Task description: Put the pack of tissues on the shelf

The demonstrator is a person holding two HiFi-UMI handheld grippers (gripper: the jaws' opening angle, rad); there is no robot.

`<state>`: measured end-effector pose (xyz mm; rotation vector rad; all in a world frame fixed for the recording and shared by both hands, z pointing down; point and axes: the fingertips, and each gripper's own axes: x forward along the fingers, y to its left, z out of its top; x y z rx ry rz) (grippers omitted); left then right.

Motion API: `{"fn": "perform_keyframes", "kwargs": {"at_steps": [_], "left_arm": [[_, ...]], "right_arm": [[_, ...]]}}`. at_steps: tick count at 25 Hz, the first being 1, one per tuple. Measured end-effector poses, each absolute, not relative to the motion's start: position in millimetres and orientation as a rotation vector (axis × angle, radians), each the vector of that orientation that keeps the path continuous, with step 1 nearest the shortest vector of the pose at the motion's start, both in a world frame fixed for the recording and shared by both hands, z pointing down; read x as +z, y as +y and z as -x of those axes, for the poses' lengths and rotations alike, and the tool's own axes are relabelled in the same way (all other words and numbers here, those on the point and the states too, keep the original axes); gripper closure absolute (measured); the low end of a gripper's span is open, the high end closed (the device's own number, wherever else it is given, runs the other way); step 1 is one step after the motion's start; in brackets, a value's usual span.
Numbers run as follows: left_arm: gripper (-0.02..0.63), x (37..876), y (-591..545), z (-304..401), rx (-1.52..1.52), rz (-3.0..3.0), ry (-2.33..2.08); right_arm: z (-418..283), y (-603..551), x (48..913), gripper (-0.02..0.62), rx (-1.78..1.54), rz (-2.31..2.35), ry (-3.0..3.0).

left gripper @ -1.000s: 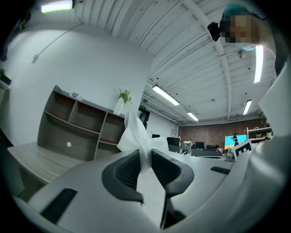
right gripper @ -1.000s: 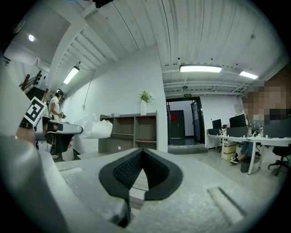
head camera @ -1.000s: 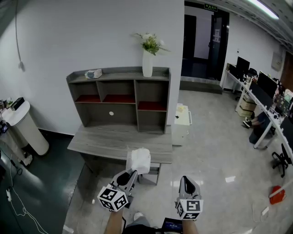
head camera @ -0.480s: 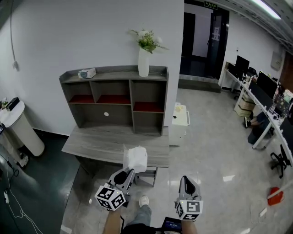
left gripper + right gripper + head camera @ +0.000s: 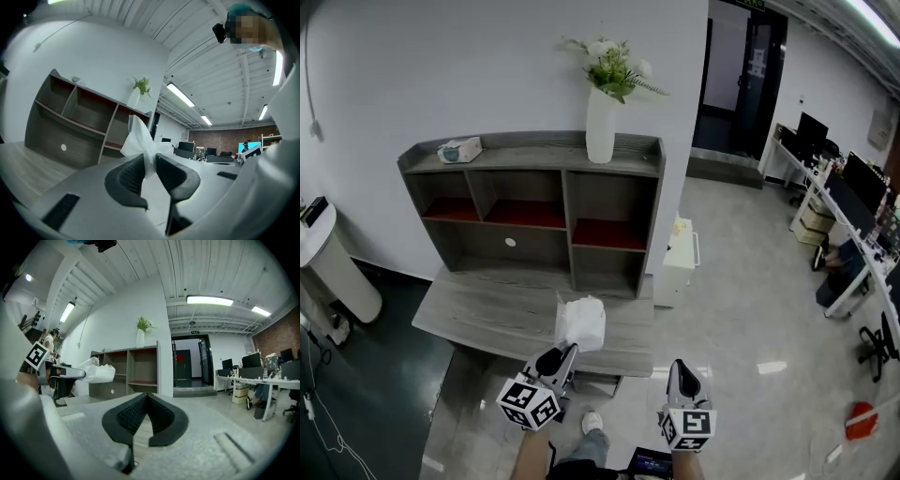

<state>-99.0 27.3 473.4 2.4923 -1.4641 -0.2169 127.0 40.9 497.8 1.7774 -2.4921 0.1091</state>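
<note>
My left gripper [image 5: 566, 352] is shut on a white pack of tissues [image 5: 581, 322], which sticks up from the jaws above the front edge of the grey desk [image 5: 478, 314]. In the left gripper view the pack [image 5: 139, 139] is pinched between the two dark pads [image 5: 129, 180]. The grey shelf unit [image 5: 567, 202] with red-floored compartments stands on the desk against the wall, beyond the pack. My right gripper [image 5: 685, 371] hangs level to the right of the desk, shut and holding nothing. The right gripper view shows its pads [image 5: 161, 416] meeting at the tips, with the pack [image 5: 96, 372] off to the left.
A white vase with flowers [image 5: 600, 127] and a small tissue box [image 5: 459, 149] stand on top of the shelf. A low white cabinet [image 5: 682, 262] is right of the desk and a white bin [image 5: 328, 262] left. Office desks with monitors [image 5: 853, 187] fill the far right.
Both grippers have moved forward toward the desk and shelf, which now look nearer and larger. The pack stays clamped in the left gripper and now hangs over the desk's front edge.
</note>
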Motion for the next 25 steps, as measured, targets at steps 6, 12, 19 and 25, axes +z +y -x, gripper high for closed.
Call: {"fn": "perform_keyframes", "kwargs": {"at_steps": [6,12,19,25], "left_arm": [[0.538,466,-79,111,-0.217,-2.497,-1.432],[0.538,464,-159,116,-0.198,-2.540,-1.416],[0.538,469,-210,119,-0.196,-2.578,-1.365],[0.538,468,-226,118,-0.201,-2.597,-1.338]], "right_arm": [[-112,-60,497,0.591,0.148,-1.778,-2.468],[-107,-134,505,0.592,0.206,-1.803,-2.427],[-100,-180,511,0.592,0.215,-1.838,-2.402],[-109,-187,513,0.592,0.232,-1.881,-2.369]]}}
